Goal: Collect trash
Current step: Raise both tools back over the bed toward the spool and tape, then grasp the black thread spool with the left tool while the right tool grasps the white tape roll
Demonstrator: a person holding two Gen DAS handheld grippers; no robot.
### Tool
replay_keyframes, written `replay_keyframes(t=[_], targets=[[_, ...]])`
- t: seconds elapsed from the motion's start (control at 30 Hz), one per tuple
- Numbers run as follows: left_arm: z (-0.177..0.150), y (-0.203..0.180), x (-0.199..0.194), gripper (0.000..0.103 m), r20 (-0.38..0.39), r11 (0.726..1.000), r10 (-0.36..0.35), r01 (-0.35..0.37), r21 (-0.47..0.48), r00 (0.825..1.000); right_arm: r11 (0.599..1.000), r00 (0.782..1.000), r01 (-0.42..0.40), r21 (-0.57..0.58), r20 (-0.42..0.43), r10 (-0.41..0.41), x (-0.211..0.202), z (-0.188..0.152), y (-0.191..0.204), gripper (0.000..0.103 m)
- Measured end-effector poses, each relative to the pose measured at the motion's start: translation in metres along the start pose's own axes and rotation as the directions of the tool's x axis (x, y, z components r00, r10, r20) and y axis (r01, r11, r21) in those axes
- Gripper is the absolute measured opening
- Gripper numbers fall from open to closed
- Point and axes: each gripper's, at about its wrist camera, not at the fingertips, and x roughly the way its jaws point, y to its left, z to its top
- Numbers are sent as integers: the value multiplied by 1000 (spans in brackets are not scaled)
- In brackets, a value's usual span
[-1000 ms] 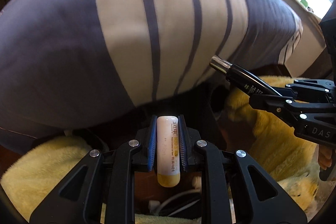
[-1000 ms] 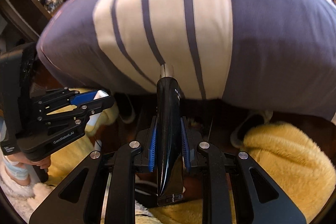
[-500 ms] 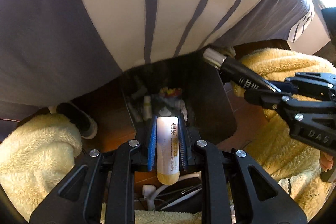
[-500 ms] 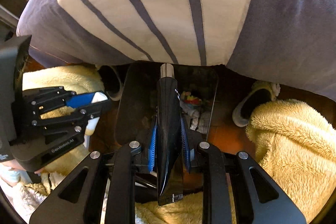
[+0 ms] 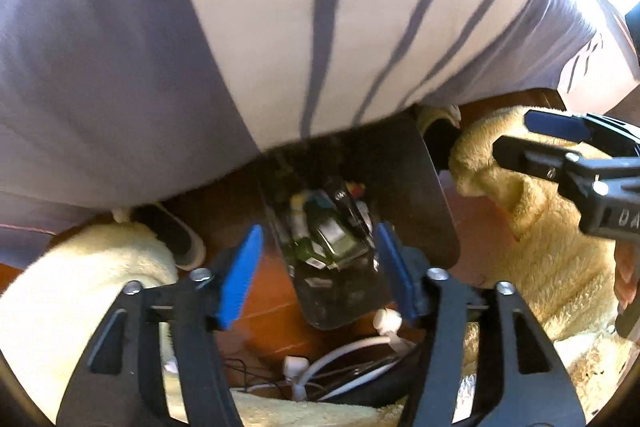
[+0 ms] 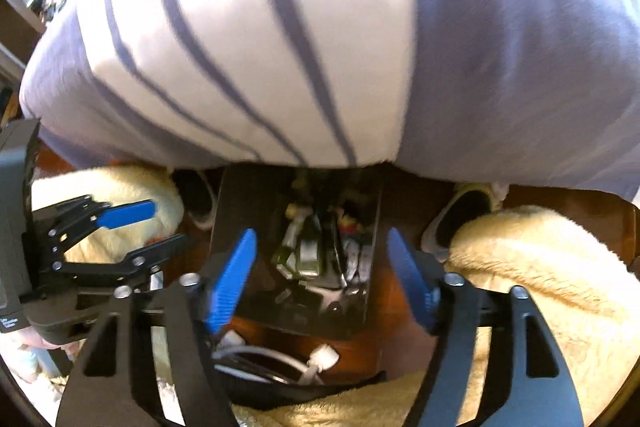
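Black plastic forms the trash bin (image 5: pixel 424 195) that stands on the wooden floor (image 5: pixel 272 311) below both grippers, its far rim hidden under a big striped grey-and-white cushion (image 5: pixel 280 27) that fills the upper half of each view. The heap of trash (image 5: pixel 328 227) inside is a dark, blurred jumble; a greenish wrapper and some white bits show, but single pieces cannot be told apart. Fluffy yellow fabric (image 6: pixel 540 287) frames the bin on both sides and is cut off by the edges, and white cables (image 5: pixel 344 351) lie on the floor at the near end.

A second ago the left gripper (image 5: pixel 320 267) clamped a white tube with a yellow cap and the right gripper (image 6: pixel 320 275) clamped a black tube with a silver cap. Both sets of jaws have just been opening; they now stand wide apart with nothing between the blue pads (image 5: pixel 240 279), and neither tube can be picked out for certain among the litter. The view has also tipped downward, so that the bin's inside now shows.

Seen past the spread fingers, the trash lies in the bin well beyond the fingertips, touching neither gripper.
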Motion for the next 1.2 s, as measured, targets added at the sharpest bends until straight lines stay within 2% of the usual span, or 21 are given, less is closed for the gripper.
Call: replay_keyframes(t=[0.03,0.07,0.13,0.2,0.33,0.5,0.7,0.83,0.97,1.2], targets=[[3,1,-8,73,21,1000,10,-10,4,1000,1000,1000,8,8,24,-8,-5,2,-3,91],[5,1,-17,77,42,1000,21,-22,7,999,1000,998,17,17,53,-18,-11,4,-5,94],[11,3,-35,88,89,999,40,-41,8,995,999,995,23,25,96,-25,-24,8,-9,97],[15,6,-49,93,121,999,40,-41,3,992,999,992,28,23,122,-31,-36,12,-10,98],[28,6,-84,95,195,999,47,-49,5,980,1000,980,30,5,199,-30,-66,24,-12,99],[52,8,-114,95,259,998,50,-56,15,965,1000,950,27,7,312,-28,-111,54,-17,99],[96,11,-132,95,307,998,64,-68,3,949,996,928,88,25,362,-91,-129,103,-39,99],[131,14,-135,95,330,997,77,-78,-11,941,995,932,78,55,351,-92,-123,142,-59,99],[169,14,-127,95,325,998,63,-66,-1,944,996,938,61,71,336,-82,-110,183,-75,99],[247,14,-112,94,315,999,44,-47,1,948,988,930,128,85,336,-150,-83,247,-96,99]])
